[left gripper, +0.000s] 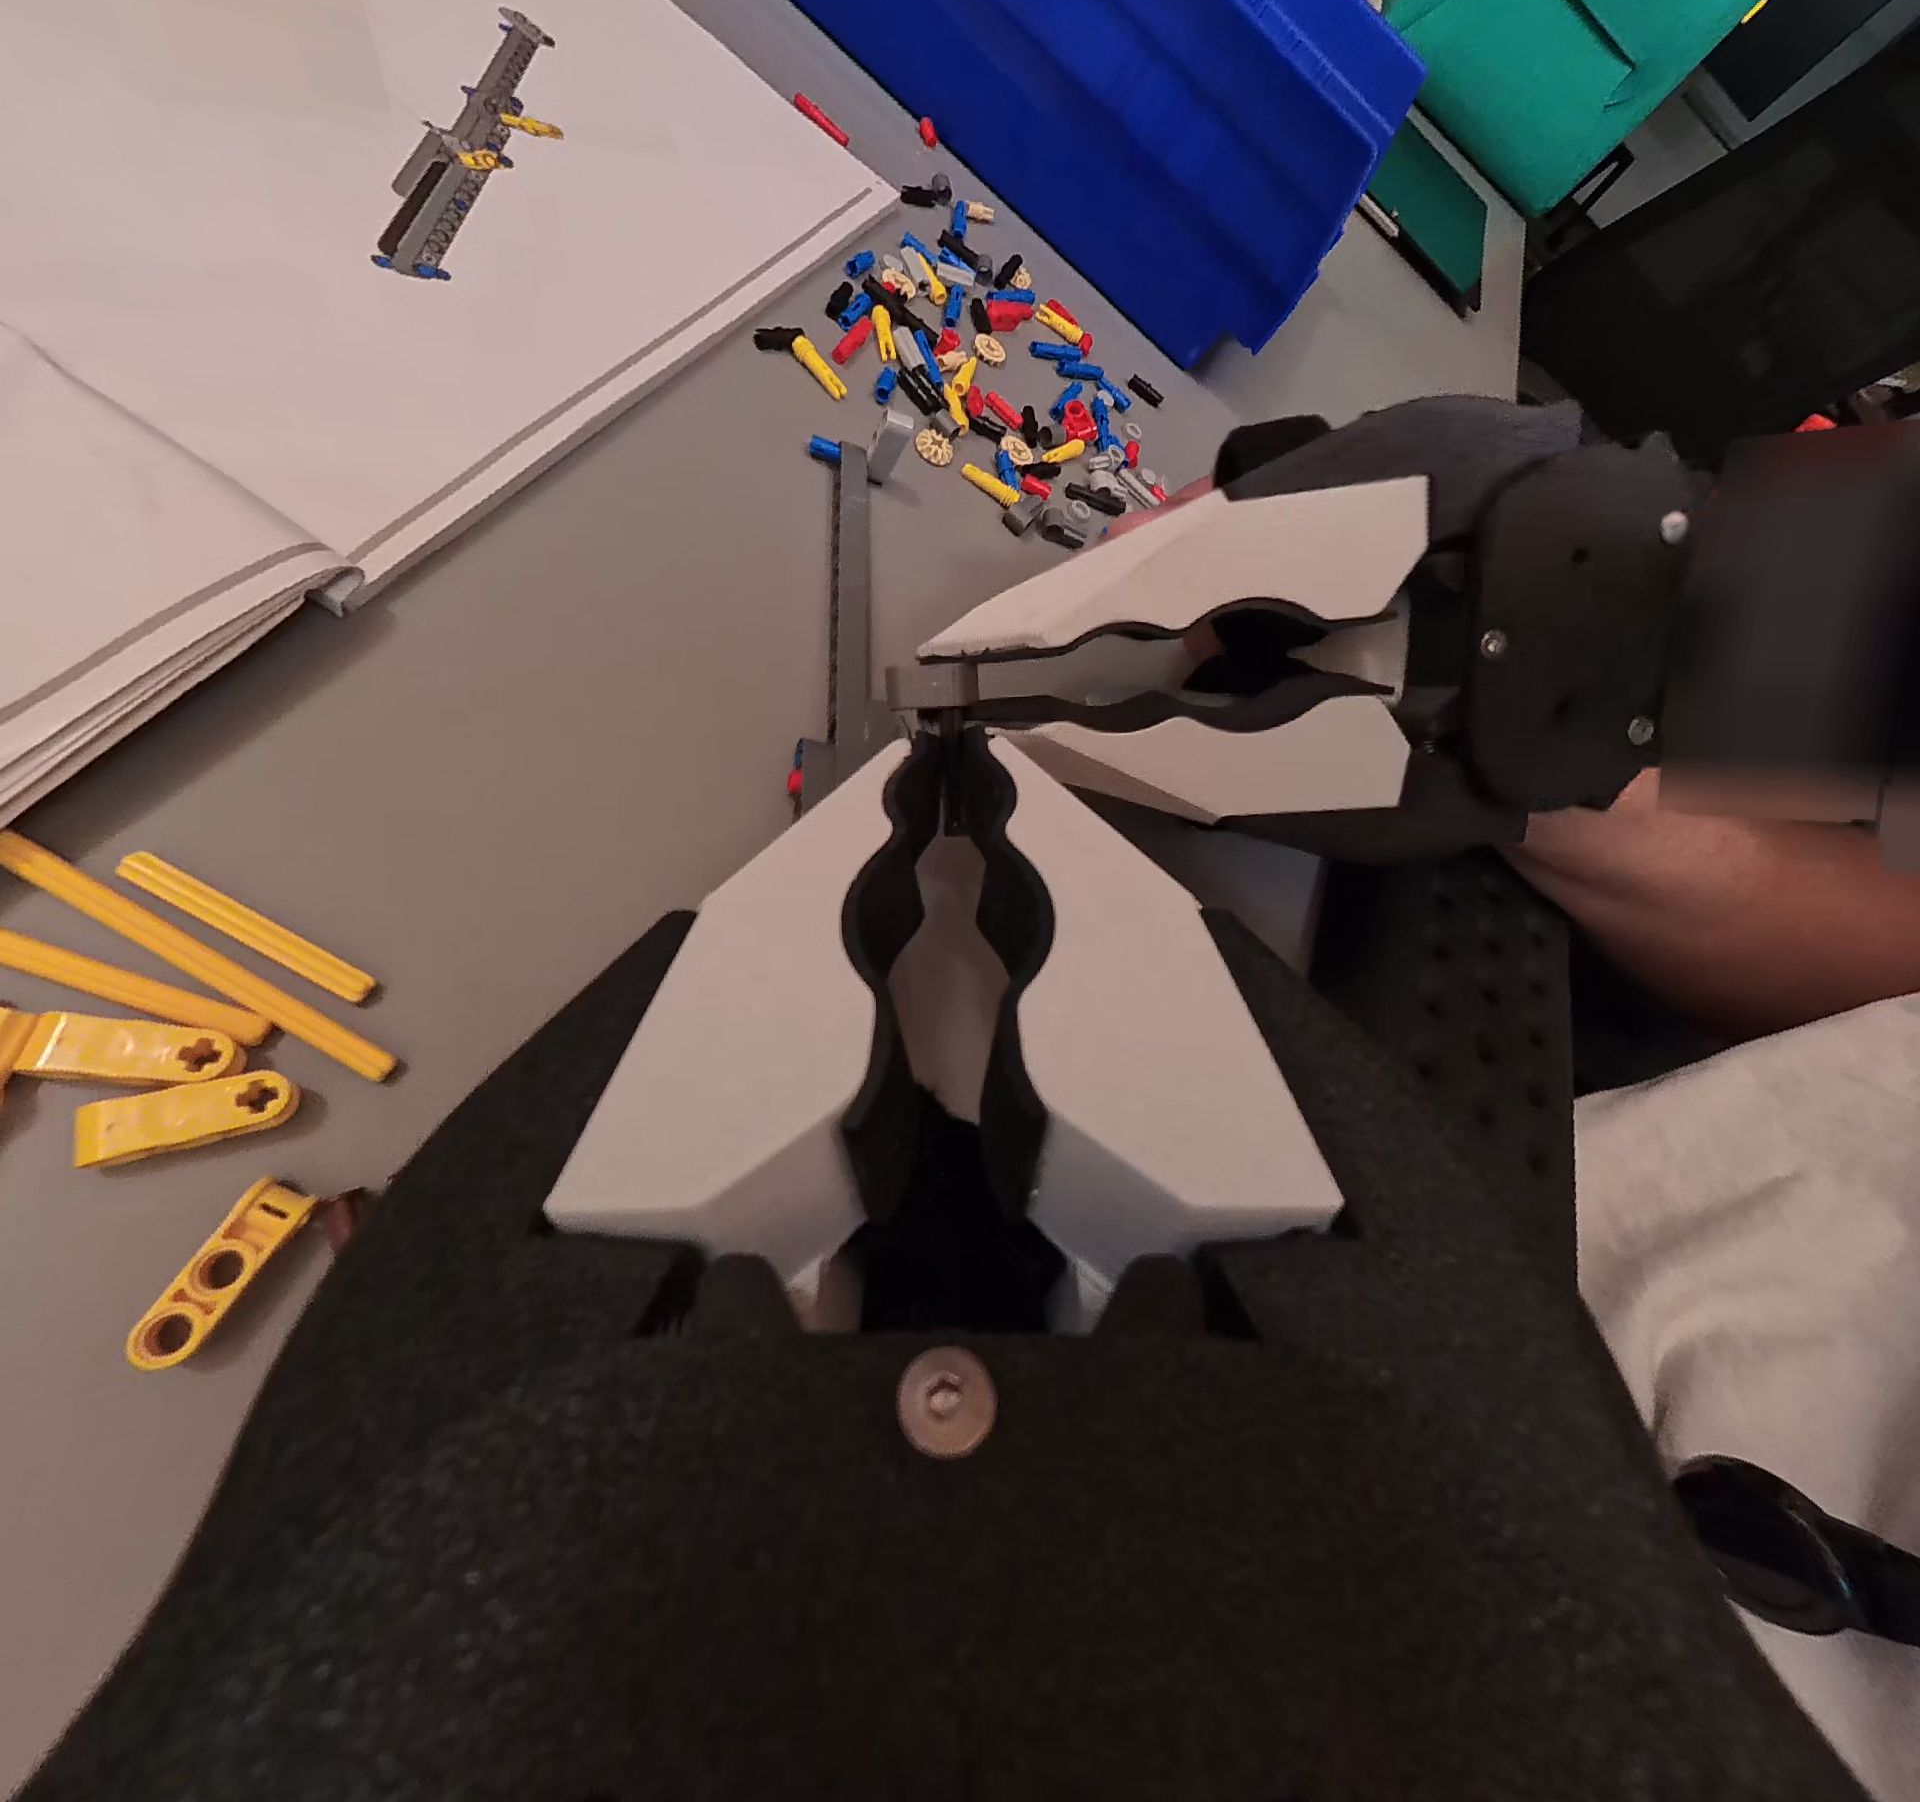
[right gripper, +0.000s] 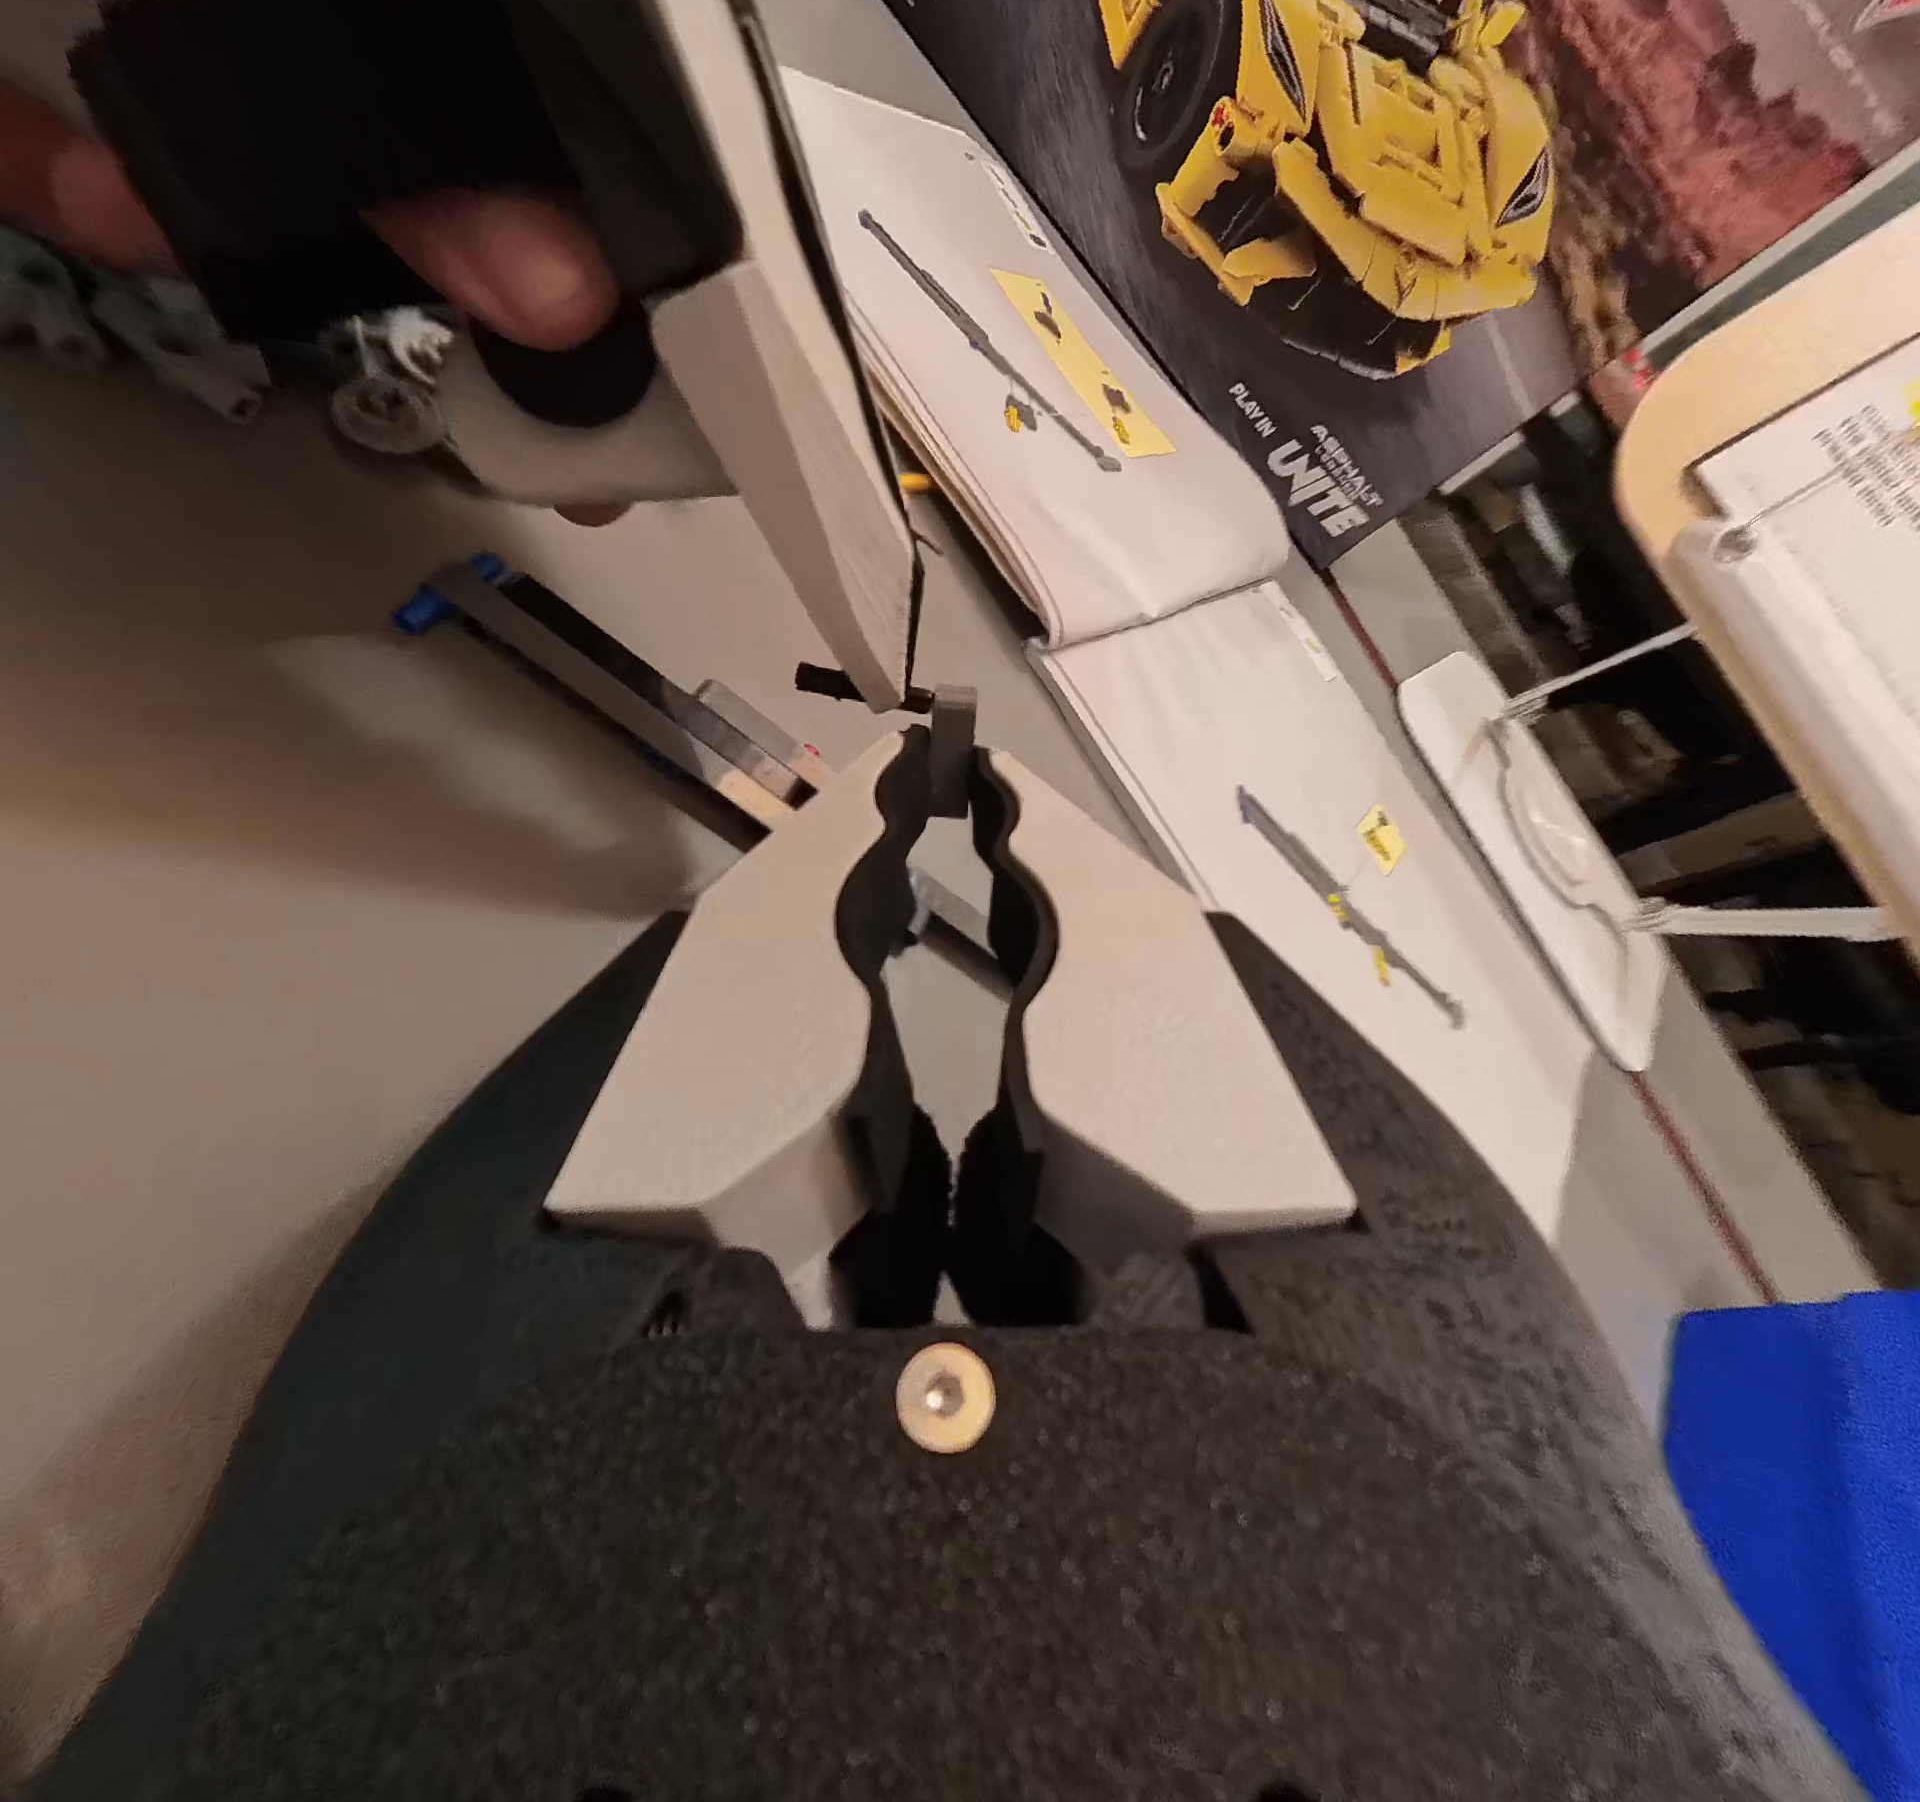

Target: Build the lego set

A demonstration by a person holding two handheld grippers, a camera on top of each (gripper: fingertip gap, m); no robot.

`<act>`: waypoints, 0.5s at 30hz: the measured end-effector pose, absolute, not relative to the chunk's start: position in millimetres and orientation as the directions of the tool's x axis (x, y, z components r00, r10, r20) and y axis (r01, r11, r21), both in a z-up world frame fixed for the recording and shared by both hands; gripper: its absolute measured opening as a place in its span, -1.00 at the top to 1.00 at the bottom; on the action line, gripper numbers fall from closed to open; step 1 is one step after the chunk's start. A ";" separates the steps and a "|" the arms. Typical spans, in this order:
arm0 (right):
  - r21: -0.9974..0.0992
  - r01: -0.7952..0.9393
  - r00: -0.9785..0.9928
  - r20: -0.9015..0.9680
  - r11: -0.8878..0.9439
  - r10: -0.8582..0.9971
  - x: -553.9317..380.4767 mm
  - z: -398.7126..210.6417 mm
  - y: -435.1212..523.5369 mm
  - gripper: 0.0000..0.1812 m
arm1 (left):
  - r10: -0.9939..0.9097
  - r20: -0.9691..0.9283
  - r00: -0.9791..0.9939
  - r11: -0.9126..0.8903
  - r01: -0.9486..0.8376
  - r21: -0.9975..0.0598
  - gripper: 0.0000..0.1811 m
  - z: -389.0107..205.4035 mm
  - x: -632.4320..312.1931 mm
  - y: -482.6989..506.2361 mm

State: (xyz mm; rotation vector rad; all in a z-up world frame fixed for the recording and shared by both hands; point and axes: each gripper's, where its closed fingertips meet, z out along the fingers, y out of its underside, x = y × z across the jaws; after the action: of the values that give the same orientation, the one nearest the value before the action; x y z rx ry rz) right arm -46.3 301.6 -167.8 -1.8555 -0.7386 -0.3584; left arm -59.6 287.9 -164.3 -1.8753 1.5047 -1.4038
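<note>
The left tool [left gripper: 951, 765] pinches a short black plastic pin [left gripper: 951, 796] at its tips, and the right tool [left gripper: 940, 677] comes in from the right, clamped on a small dark grey plastic connector piece [left gripper: 925, 684] that sits at the pin's upper end. Both are held above the grey tabletop [left gripper: 582, 713]. Below them lies a long grey toothed beam [left gripper: 850, 599]. A scatter of small coloured pins and gears [left gripper: 987, 370] sits near a blue plastic bin [left gripper: 1091, 79], an open white instruction booklet [left gripper: 312, 298] lies to the left, and flat yellow beams [left gripper: 187, 1025] lie at the near left.
</note>
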 end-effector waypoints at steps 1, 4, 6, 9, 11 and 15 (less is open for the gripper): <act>-0.702 0.668 0.740 0.594 -0.245 0.317 -46.6 -167.7 301.6 0.92 | -0.881 0.470 -0.057 -0.371 -0.534 -0.760 0.97 -165.5 -59.8 287.7; -0.678 0.695 0.716 0.624 -0.238 0.313 -47.9 -167.6 301.7 0.92 | -0.879 0.473 -0.060 -0.370 -0.539 -0.756 0.97 -166.4 -60.7 287.4; -0.685 0.688 0.723 0.615 -0.239 0.315 -47.6 -167.3 301.6 0.92 | -0.879 0.473 -0.060 -0.372 -0.534 -0.759 0.97 -165.5 -60.5 288.0; -0.722 0.631 0.773 0.550 -0.285 0.317 -47.0 -169.9 300.8 0.92 | -0.897 0.440 -0.048 -0.351 -0.530 -0.772 0.97 -165.8 -59.5 288.9; -0.731 0.621 0.780 0.542 -0.282 0.312 -47.3 -166.8 300.3 0.92 | -0.880 0.471 -0.059 -0.376 -0.519 -0.768 0.97 -163.3 -59.3 287.2; -0.817 0.544 0.815 0.459 -0.194 0.353 -52.9 -156.5 297.7 0.92 | -0.759 0.637 -0.134 -0.512 -0.482 -0.711 0.97 -149.5 -63.0 284.4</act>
State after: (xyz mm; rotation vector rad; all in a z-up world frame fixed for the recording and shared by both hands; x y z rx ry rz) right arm -52.9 297.7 -156.5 -1.8078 -0.6869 -0.1987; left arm -63.0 284.4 -149.5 -1.8912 1.4019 -1.6977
